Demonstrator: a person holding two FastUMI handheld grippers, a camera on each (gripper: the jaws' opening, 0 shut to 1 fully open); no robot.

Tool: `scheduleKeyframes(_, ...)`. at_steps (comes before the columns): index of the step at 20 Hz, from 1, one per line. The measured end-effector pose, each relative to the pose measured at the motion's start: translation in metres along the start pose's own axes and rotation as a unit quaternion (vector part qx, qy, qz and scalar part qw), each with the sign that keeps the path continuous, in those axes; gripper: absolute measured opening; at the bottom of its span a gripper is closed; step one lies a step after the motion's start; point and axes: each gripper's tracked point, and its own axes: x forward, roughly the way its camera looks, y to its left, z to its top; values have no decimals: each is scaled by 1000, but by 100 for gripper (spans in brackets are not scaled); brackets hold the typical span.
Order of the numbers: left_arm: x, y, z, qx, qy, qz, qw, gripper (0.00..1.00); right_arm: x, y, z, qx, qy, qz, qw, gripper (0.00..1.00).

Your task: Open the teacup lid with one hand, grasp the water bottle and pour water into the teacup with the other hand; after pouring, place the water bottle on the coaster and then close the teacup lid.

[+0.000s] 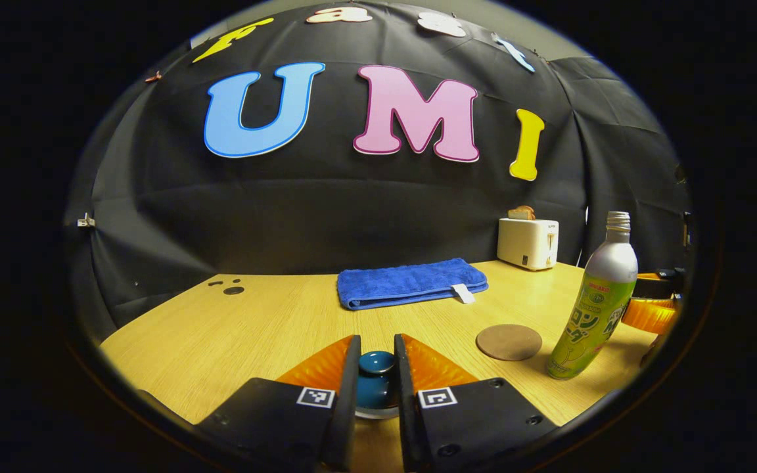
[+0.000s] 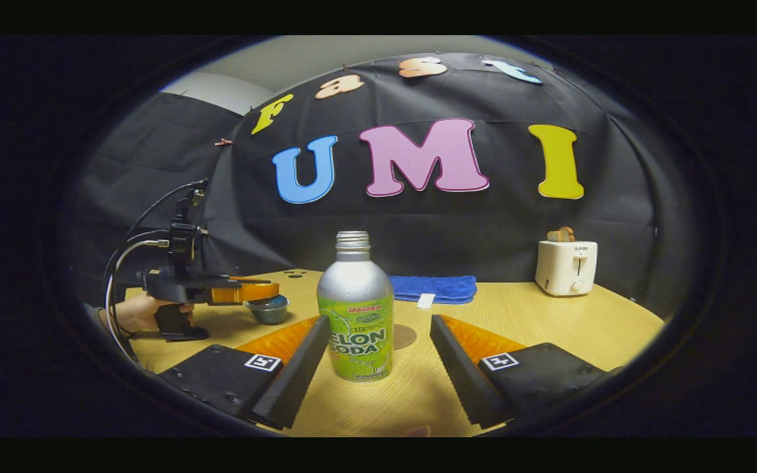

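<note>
The table is pale wood-grain laminate, smooth with a soft sheen. The bottle looks like brushed metal, matt silver above a glossy printed label. The lid is glossy glazed ceramic. The towel is plush, fuzzy cloth. The coaster is matt, cork-like. The toaster is smooth plastic.
</note>
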Motion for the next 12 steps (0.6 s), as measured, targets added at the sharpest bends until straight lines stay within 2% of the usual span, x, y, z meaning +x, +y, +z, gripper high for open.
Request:
scheduleKeyframes(9, 8, -2, -2, 15, 23, 7, 1000, 33, 0, 0, 0, 0, 0, 1, 1000, 94)
scheduleKeyframes(12, 6, -2, -5, 18, 29, 14, 999, 36, 0, 0, 0, 0, 0, 1, 1000, 94)
